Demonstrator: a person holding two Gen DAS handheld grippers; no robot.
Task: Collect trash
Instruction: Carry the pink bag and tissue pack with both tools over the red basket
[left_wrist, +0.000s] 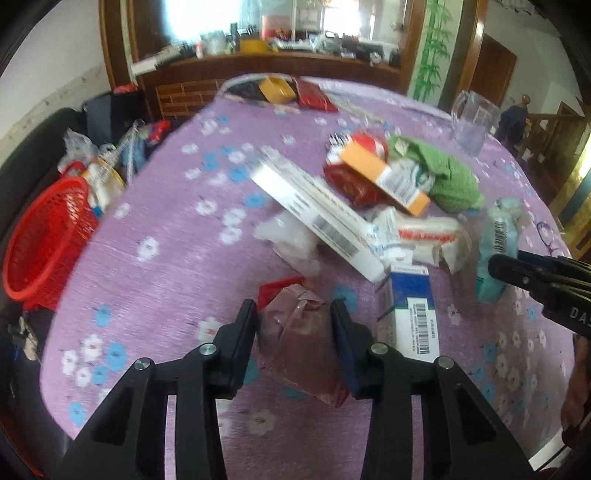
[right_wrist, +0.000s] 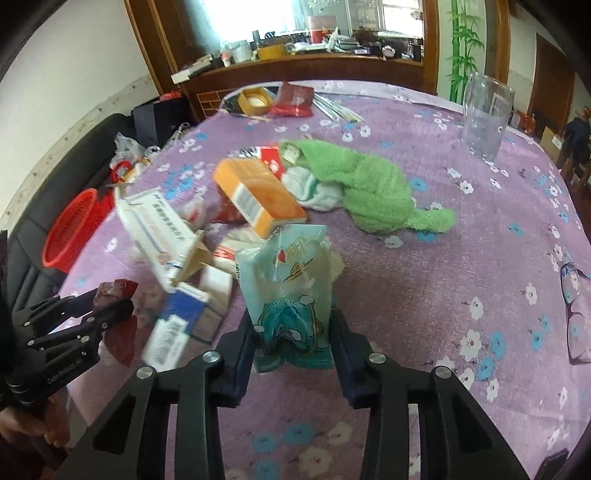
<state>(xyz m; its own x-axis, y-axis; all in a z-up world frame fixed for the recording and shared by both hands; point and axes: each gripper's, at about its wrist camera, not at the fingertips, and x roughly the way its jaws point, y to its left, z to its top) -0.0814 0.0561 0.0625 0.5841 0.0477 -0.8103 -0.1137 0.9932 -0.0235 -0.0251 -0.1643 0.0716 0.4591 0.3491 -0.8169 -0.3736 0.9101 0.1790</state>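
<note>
At nine o'clock of the left tongs (left_wrist: 293, 314), pinching a crumpled wrapper (left_wrist: 299, 343), sits the red basket (left_wrist: 48, 236); right tongs (right_wrist: 293, 325) pinch a snack bag (right_wrist: 288, 295).

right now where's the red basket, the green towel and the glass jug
red basket (left_wrist: 44, 240), left wrist view, on its mesh wall
green towel (right_wrist: 373, 192), right wrist view, on the bunched middle
glass jug (right_wrist: 484, 118), right wrist view, on its clear side wall
</note>
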